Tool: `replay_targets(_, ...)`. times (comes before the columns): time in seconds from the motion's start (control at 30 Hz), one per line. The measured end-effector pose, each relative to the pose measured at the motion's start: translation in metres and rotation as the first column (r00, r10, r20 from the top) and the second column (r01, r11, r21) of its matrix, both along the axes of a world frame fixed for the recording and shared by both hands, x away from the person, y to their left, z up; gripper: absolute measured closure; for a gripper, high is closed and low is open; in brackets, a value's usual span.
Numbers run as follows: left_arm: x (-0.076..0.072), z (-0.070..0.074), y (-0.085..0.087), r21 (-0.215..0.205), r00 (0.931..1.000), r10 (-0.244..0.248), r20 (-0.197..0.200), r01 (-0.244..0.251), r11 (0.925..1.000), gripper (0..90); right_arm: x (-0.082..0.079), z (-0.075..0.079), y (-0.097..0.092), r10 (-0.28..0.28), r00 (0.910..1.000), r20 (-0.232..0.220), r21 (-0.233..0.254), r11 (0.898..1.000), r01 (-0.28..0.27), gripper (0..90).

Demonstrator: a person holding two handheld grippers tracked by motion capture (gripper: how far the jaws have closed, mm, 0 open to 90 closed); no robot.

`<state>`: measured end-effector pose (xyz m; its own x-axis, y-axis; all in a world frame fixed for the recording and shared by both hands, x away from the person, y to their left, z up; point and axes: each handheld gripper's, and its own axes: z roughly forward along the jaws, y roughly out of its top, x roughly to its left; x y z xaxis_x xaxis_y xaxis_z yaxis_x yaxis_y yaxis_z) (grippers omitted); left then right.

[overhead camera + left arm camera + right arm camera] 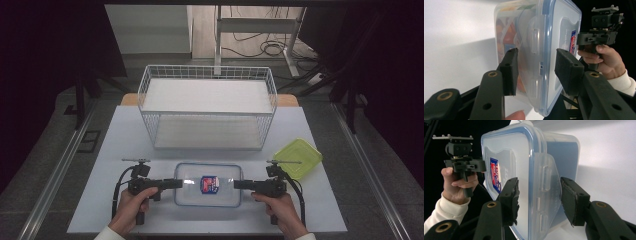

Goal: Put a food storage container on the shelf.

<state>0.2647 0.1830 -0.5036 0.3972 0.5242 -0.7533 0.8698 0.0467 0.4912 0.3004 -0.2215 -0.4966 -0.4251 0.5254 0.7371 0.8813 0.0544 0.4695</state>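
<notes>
My left gripper [176,183] and right gripper [239,184] sit at the two short ends of the clear box [208,185] on the worktop [120,135]. Both jaws are spread wide around the side flaps (not pinching yet). If I squeeze crooked, the slippery flap could slide out or the box could tip.

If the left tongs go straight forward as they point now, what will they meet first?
Most likely the side latch flap of the clear lidded container. The left tongs are open, with a jaw either side of that flap; depth is hard to judge.
</notes>
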Motion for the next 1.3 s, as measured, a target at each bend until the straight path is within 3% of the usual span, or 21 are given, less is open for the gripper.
replay_targets(0.63, -0.005, 0.024, 0.001, -0.013, 0.9986, -0.011, 0.052, 0.012, 0.9998, 55.7, 0.000, 0.028, 0.000, 0.009, 0.9980, 0.063, 0.007, 1.000, -0.009, 51.3)
replay_targets(1.07, 0.003, 0.061, 0.004, -0.033, 0.9941, -0.013, 0.108, 0.017, 0.9993, 55.7, 0.006, 0.077, 0.003, 0.010, 0.9895, 0.144, -0.017, 1.000, -0.007, 51.3)
replay_targets(1.3, 0.015, 0.086, 0.006, -0.042, 0.9917, -0.012, 0.128, 0.018, 0.9990, 55.7, 0.018, 0.108, 0.006, 0.008, 0.9834, 0.181, -0.020, 1.000, -0.005, 51.5)
